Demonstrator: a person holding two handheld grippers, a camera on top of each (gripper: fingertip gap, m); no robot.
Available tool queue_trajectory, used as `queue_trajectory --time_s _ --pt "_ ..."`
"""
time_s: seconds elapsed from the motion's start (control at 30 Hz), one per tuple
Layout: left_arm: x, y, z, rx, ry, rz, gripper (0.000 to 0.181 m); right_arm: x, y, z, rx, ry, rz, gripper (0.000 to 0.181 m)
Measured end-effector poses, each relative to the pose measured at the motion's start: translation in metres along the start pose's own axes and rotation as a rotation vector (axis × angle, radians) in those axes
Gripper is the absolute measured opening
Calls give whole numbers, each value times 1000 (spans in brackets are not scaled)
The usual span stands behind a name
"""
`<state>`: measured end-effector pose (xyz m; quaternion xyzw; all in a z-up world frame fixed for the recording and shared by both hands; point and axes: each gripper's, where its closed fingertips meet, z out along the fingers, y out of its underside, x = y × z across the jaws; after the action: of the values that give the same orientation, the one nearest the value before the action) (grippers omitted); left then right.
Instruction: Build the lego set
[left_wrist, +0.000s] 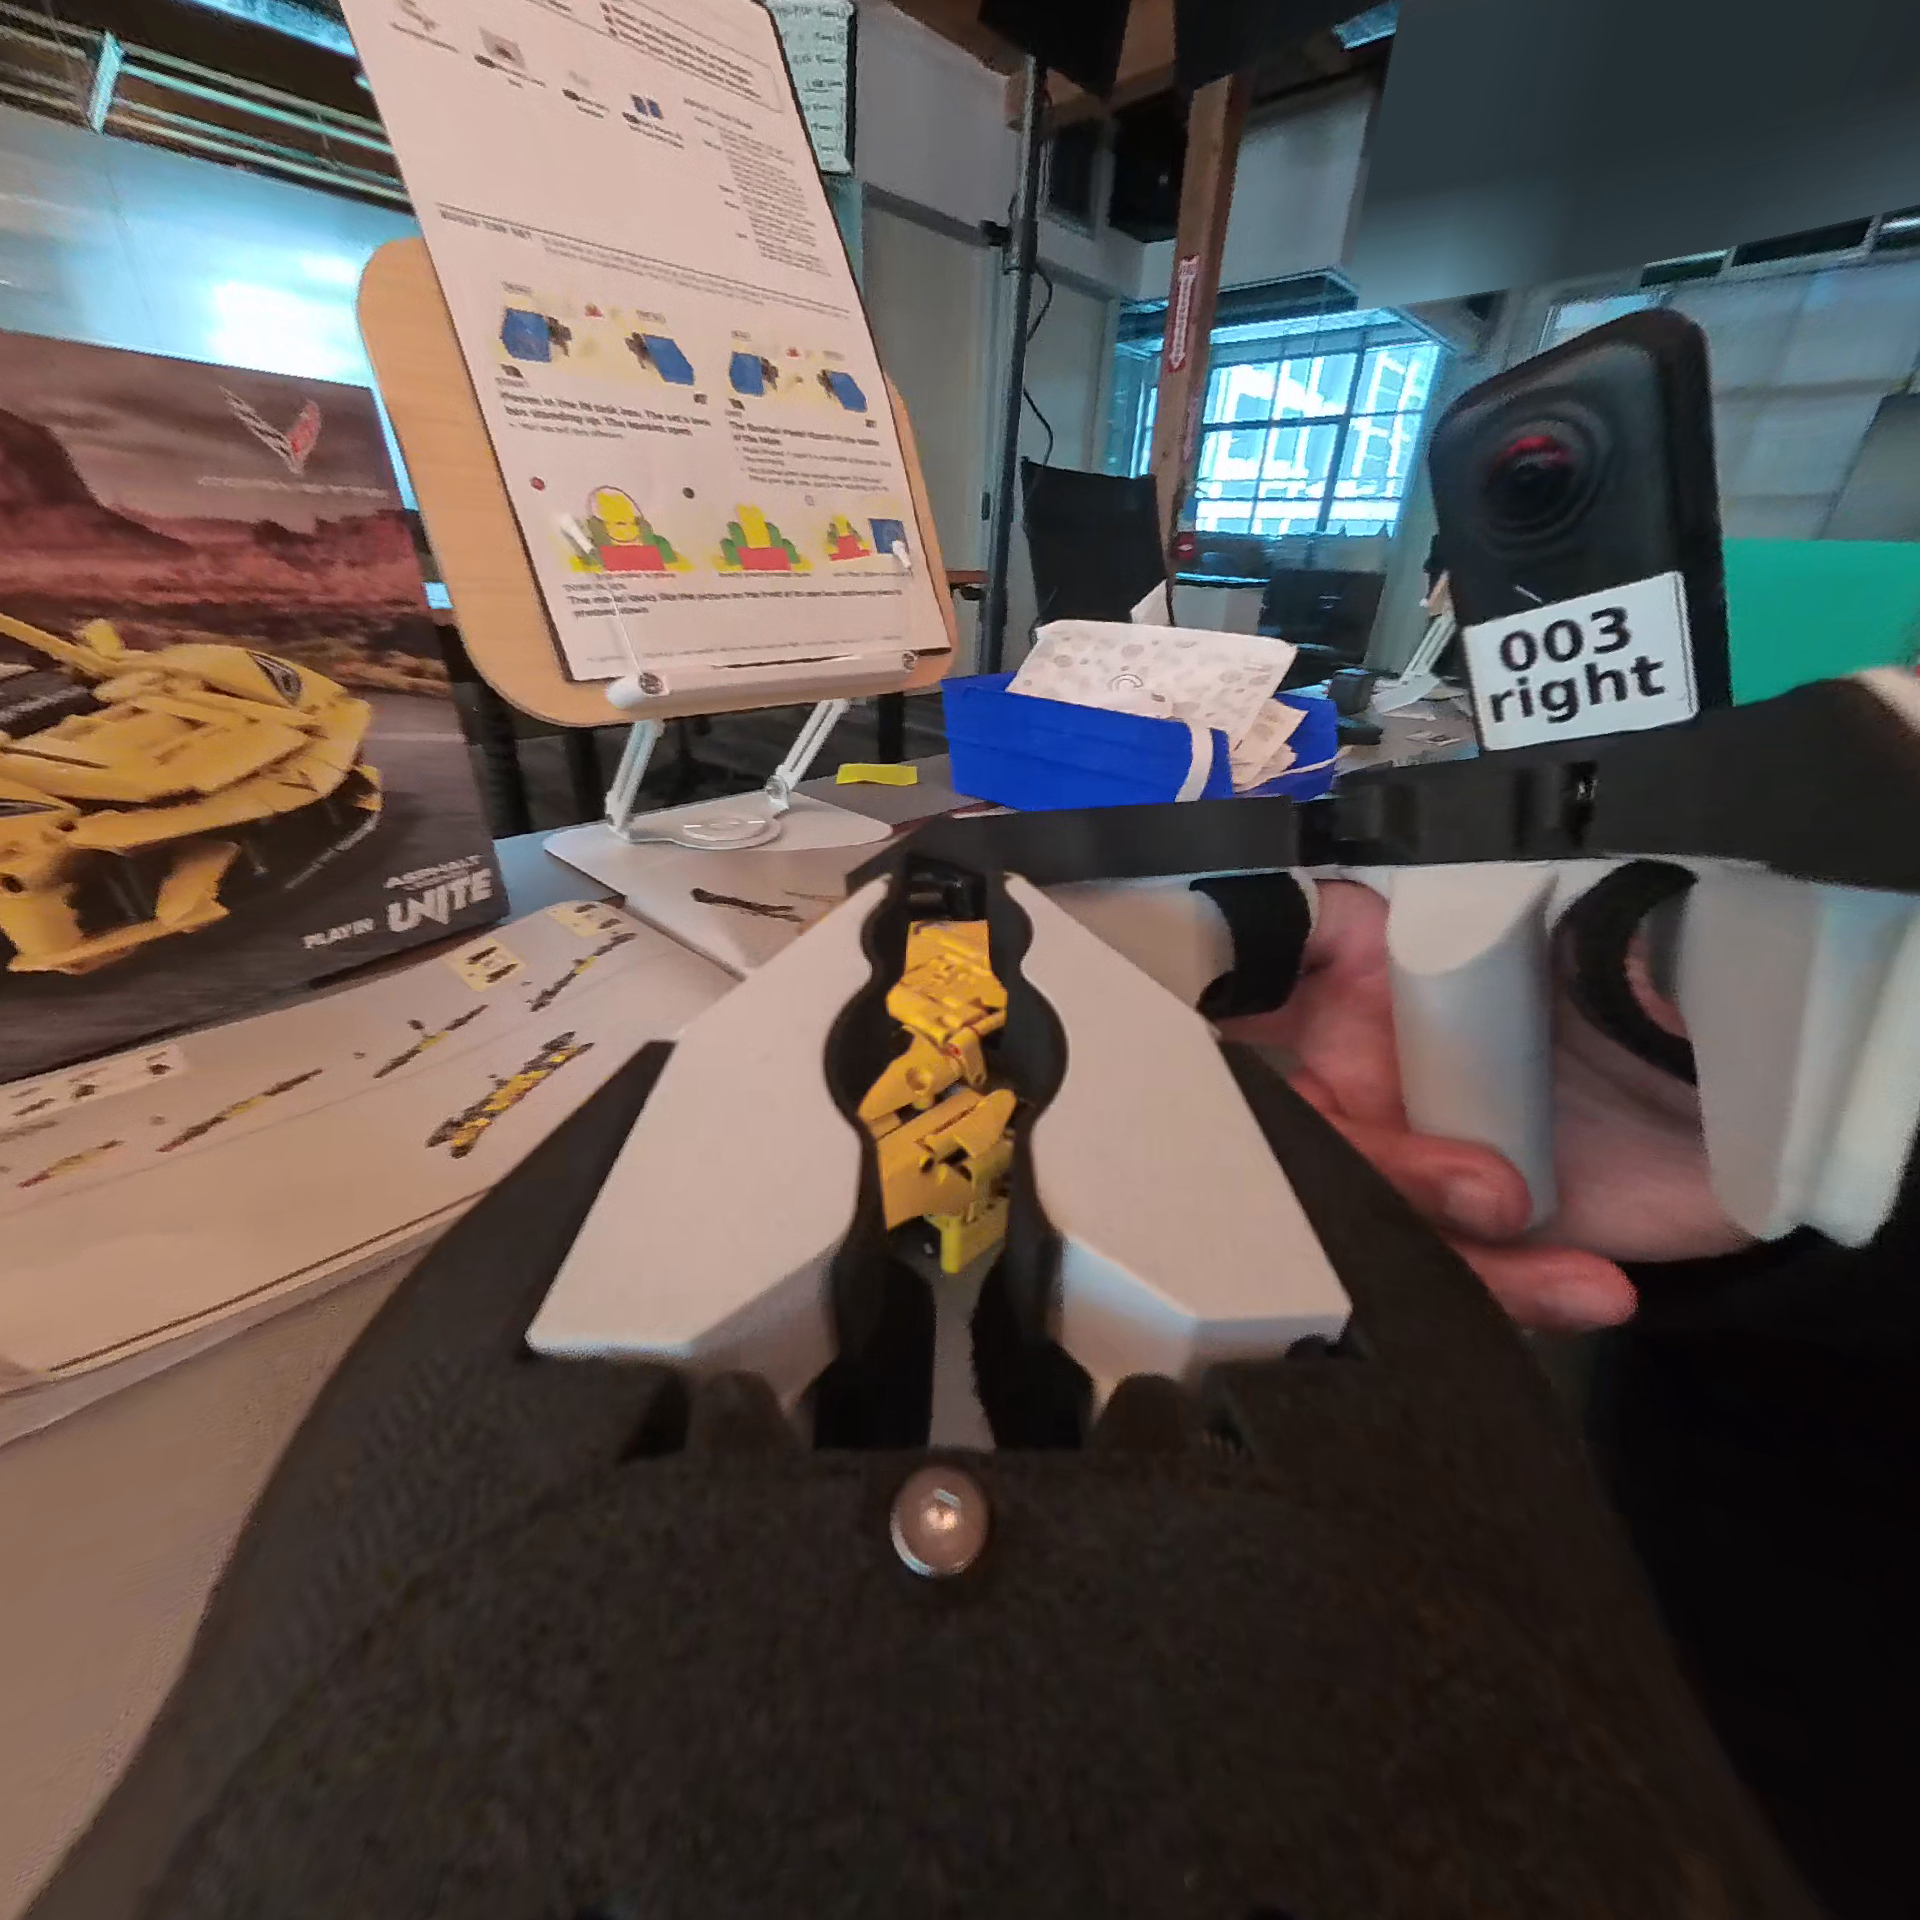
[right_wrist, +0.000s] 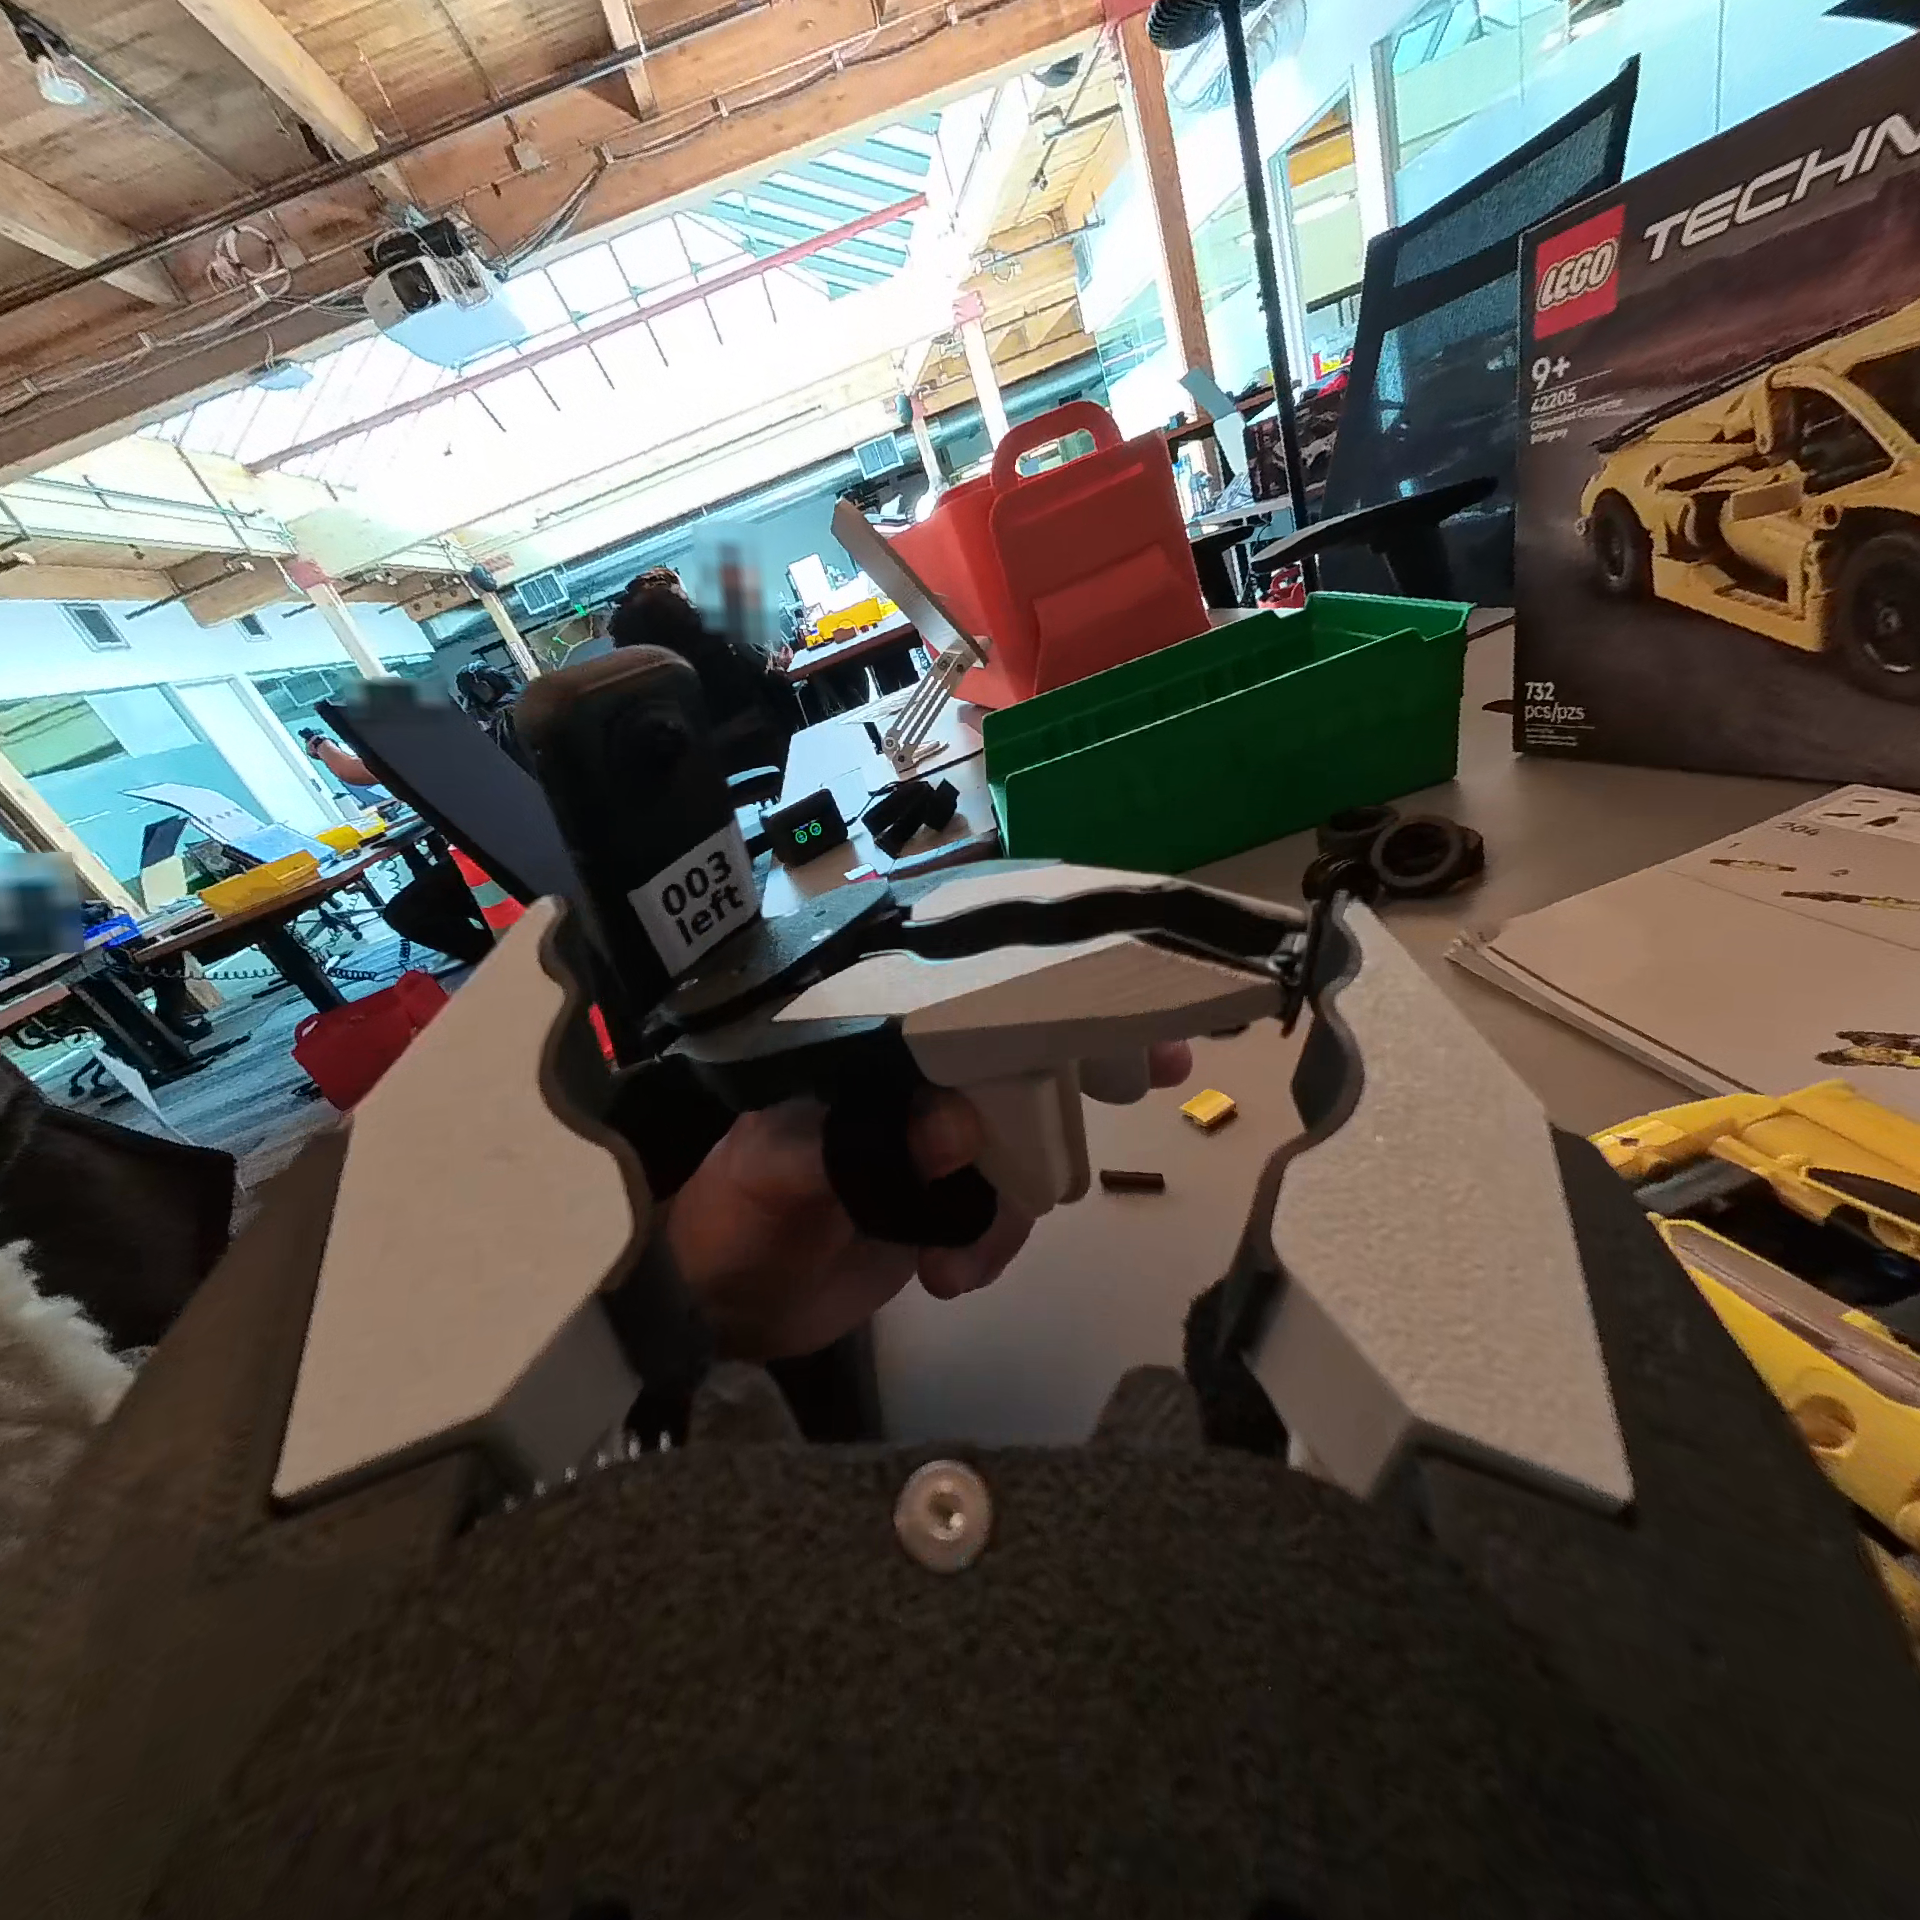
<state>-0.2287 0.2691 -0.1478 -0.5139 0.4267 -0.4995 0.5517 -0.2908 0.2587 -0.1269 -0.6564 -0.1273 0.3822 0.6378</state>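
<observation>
My left gripper has its jaws nearly closed, and something small and black sits at the tips. In the right wrist view it shows side-on, pinching a thin black piece. A yellow lego car shows through the gap between the fingers. It also lies at the lower right of the right wrist view. My right gripper is wide open and empty, and the left gripper's tips rest against its right finger. In the left wrist view the right gripper reaches in from the right.
The set's box stands on the table behind an open instruction booklet. A sheet stand, a blue bin, a green bin, black tyres and loose small pieces lie around.
</observation>
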Motion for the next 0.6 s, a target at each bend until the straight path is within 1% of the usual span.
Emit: queue_trajectory --time_s 0.13,0.2,0.27,0.3,0.37,0.43,0.5,0.6 --pt "7 3 2 -18 41 -9 15 3 3 0 -13 13 -16 133" --pt "12 1 1 -5 86 -39 15 4 3 0 -16 12 -30 128" --pt "19 -11 -3 78 181 -162 15 4 0 -2 -10 10 -48 120" --pt "17 -21 -8 146 217 -238 15 6 -2 -2 3 27 -58 120" --pt "7 -35 -19 261 284 -402 15 7 -5 -4 9 48 -103 119" --pt "-8 -45 -30 359 300 -522 15 5 -4 -3 0 69 -202 117" --pt "-16 -48 -36 403 310 -584 15 -4 1 -1 -17 69 -320 114" --pt "-19 -49 -38 422 311 -601 15 -11 7 3 -40 93 -449 113"
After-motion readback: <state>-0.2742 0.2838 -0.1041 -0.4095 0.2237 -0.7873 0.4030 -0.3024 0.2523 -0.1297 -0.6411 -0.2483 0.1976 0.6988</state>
